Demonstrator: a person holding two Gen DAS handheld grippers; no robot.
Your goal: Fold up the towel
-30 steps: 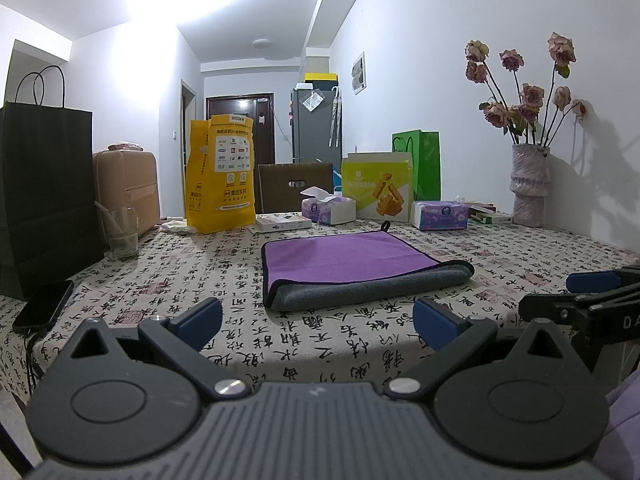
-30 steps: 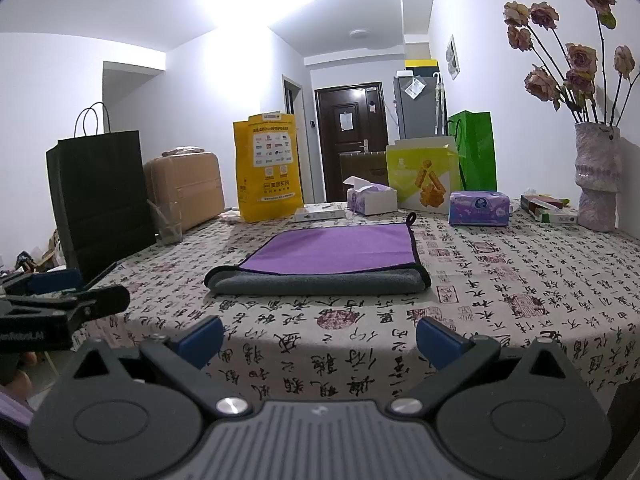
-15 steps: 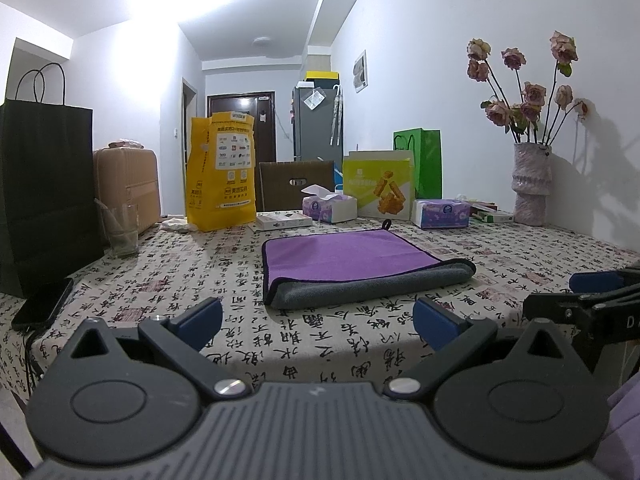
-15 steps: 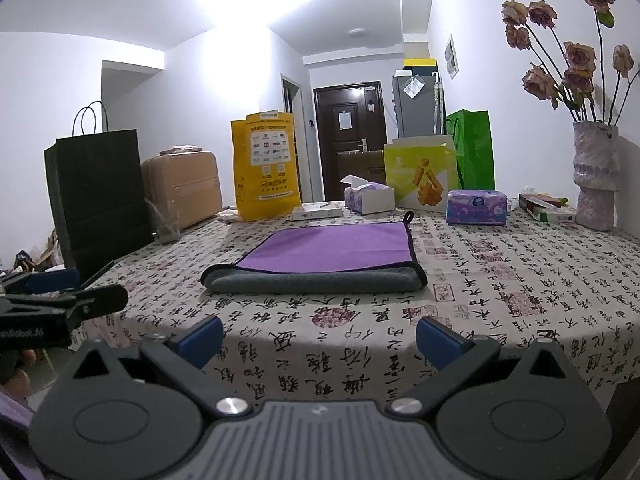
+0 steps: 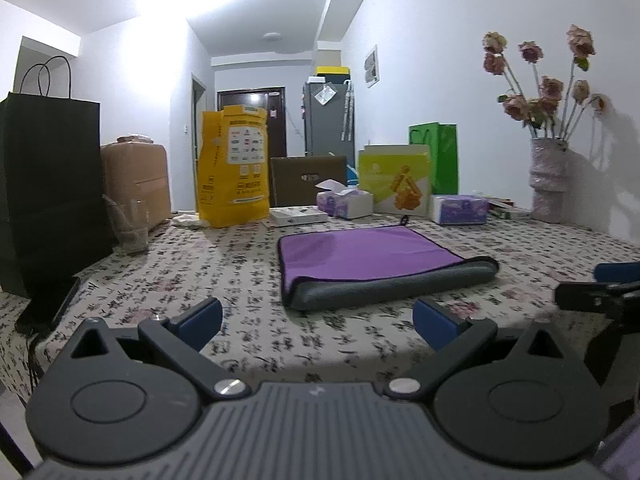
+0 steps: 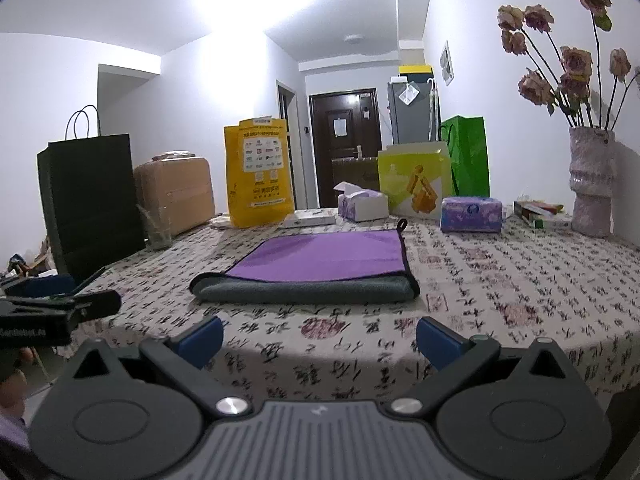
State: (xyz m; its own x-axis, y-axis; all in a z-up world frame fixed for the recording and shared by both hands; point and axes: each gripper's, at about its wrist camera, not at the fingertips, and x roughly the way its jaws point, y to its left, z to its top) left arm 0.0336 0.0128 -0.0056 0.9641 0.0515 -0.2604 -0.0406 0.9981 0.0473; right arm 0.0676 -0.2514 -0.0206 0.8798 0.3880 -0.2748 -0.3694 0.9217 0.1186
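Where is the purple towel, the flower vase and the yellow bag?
purple towel (image 6: 320, 258), right wrist view, middle of its purple top.
flower vase (image 6: 591, 184), right wrist view, middle of its body.
yellow bag (image 5: 234, 172), left wrist view, printed front.

A: Task item? One purple microfibre towel with a grey underside and dark piping, already folded over once.

B: Where did it lie?

A: Flat on the table, about mid-table, clear of both grippers. Right wrist view showed the same towel.

B: Fold edge?

A: The near edge was the fold, a thick rounded grey roll facing the cameras. Purple face was up, smooth, no real wrinkles.

B: Anything else on it?

A: A small dark hanging loop stuck out at the far right corner. Edges looked roughly aligned; the lower layer mostly hidden.
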